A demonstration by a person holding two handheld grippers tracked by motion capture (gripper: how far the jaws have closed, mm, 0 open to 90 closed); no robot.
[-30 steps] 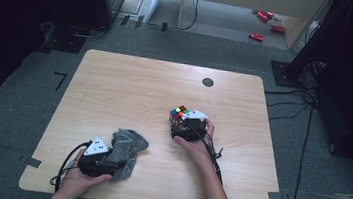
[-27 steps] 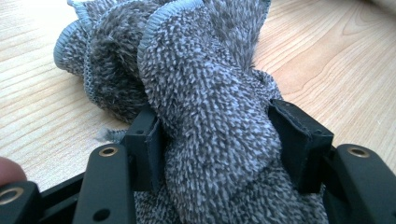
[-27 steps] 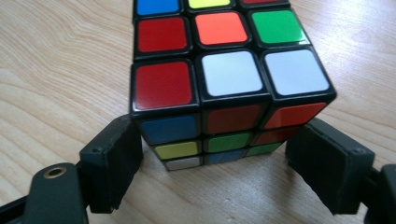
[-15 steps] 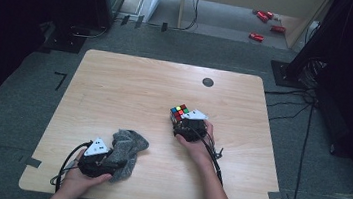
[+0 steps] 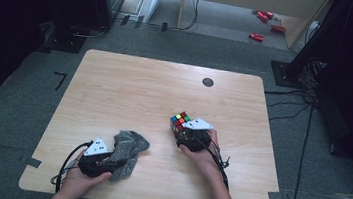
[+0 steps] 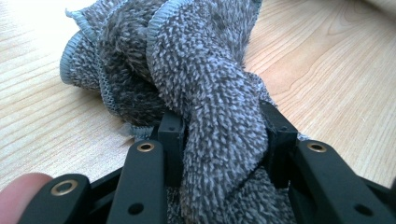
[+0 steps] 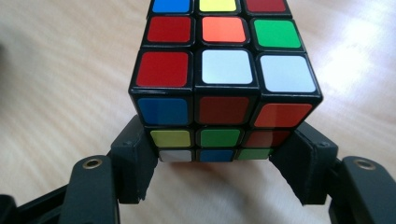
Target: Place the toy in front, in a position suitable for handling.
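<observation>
Terrycloth fills the left gripper view: the left tool [image 6: 224, 140] is clamped on a twisted fold of the grey towel [image 6: 201, 74], a grip the high view hides beneath the grey plate. The right gripper view shows the right tool [image 7: 219, 158] with its jaws pressed to the lower sides of the Rubik's cube [image 7: 224, 79]. Both sit on the bench [image 5: 130, 89], towel near the front edge, cube right of centre. A dark round disc [image 5: 208, 82] lies far back; bare wood lies between.
</observation>
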